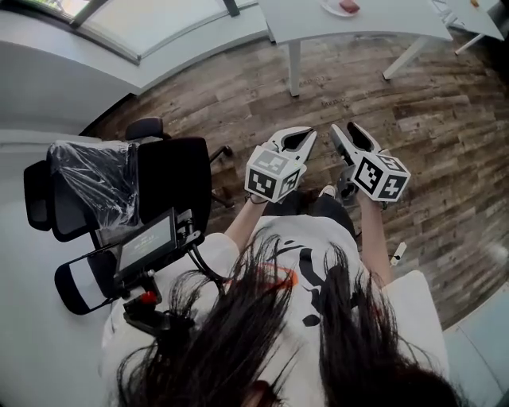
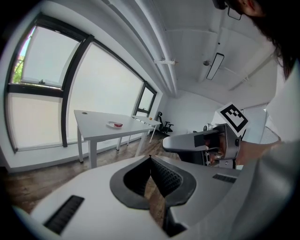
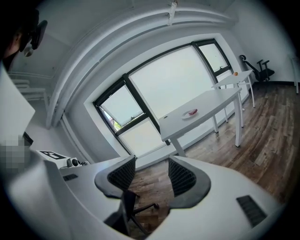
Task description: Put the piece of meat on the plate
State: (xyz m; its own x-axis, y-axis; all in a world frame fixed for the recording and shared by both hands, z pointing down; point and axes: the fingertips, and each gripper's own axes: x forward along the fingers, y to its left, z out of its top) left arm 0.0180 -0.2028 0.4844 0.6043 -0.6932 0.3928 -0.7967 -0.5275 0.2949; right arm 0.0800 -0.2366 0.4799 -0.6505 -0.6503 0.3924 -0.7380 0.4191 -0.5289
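Note:
A small red piece of meat [image 1: 348, 6] lies on a white plate [image 1: 334, 9] on a white table [image 1: 366, 25] at the far side of the room. I also see the meat [image 3: 192, 112] and plate [image 3: 186, 116] far ahead in the right gripper view, and the meat [image 2: 117, 125] in the left gripper view. My left gripper [image 1: 311, 132] is held at chest height, its tips touching [image 2: 151, 159], empty. Beside it my right gripper [image 1: 342, 125] has its jaws a little apart [image 3: 152, 161] with nothing between them. Both are far from the table.
A black office chair [image 1: 171, 179] with a plastic-wrapped headrest [image 1: 95, 179] stands at my left, with a screen device [image 1: 147, 241] in front of it. Wooden floor [image 1: 238, 95] lies between me and the table. A second table [image 1: 477, 17] stands at the far right.

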